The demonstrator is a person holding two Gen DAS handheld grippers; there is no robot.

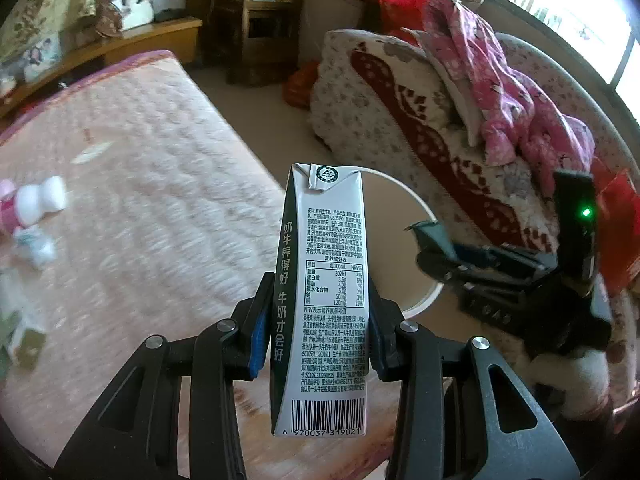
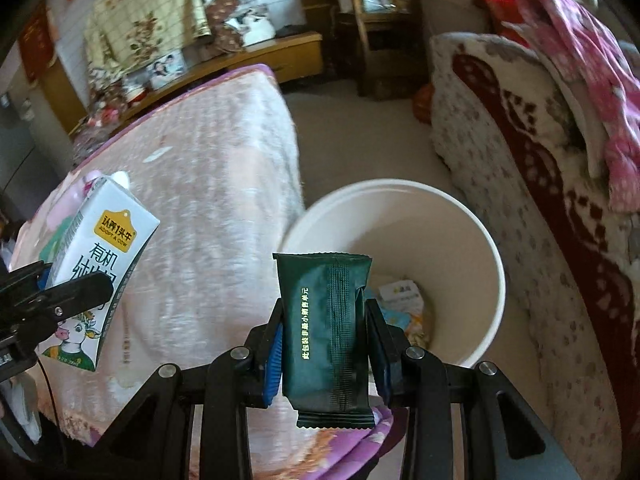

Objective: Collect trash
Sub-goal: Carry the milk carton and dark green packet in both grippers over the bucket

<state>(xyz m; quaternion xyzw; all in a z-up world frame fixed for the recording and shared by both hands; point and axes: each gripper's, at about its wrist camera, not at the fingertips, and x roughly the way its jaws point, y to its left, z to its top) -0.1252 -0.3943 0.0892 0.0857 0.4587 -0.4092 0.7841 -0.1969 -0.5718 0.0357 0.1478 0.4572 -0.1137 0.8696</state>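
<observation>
My left gripper (image 1: 316, 324) is shut on a white and dark green milk carton (image 1: 326, 296), held upright over the edge of the pink bed. The same milk carton (image 2: 100, 276) shows at the left of the right wrist view, clamped in the left gripper (image 2: 60, 292). My right gripper (image 2: 326, 338) is shut on a dark green snack wrapper (image 2: 326, 336), near the rim of a white bin (image 2: 472, 232). That bin (image 1: 420, 224) sits on the floor behind the carton. The right gripper (image 1: 436, 248) with a corner of the wrapper (image 1: 424, 230) appears over the bin.
A pink blanket covers the bed (image 1: 140, 200), with a small white and pink bottle (image 1: 28, 208) and other litter (image 1: 24, 344) on it. A patterned sofa (image 1: 420, 132) with pink clothing (image 1: 512, 92) flanks the bin. Paper scraps (image 2: 400, 296) lie inside the bin.
</observation>
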